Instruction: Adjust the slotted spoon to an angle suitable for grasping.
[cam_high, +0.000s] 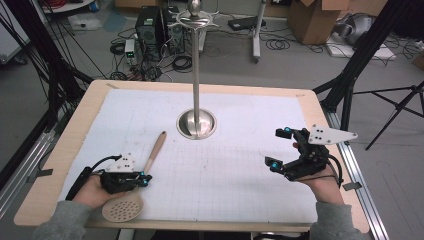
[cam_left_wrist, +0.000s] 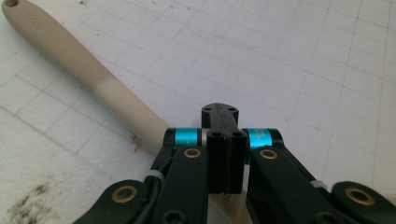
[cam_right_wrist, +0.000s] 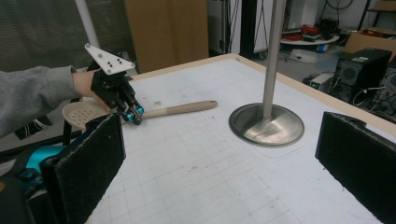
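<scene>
Gripping the slotted spoon (cam_high: 134, 186), your left gripper (cam_high: 145, 179) has its black fingers pressed together on the handle just above the bowl. The spoon is a smooth beige utensil with a round, perforated bowl and a long, tapering handle that ends in a small hanging hole. It lies flat at the near left part of the tabletop (cam_high: 75, 131), with the bowl at the near edge and the handle angled away toward the stand (cam_high: 196, 65). The tabletop has a pale wooden rim and carries a white mat (cam_high: 235, 165) printed with a fine grid, smudged in places. The stand is a polished metal pole rising from a round, dished metal base at the middle of the mat.

Your left hand (cam_high: 92, 192) lies low over the bowl, with the gripper pointing across the handle. Your right gripper (cam_high: 280, 148) is raised above the mat's right side, well apart from the spoon, fingers spread wide and empty, their pads (cam_right_wrist: 88, 161) coarse, black and rectangular.
</scene>
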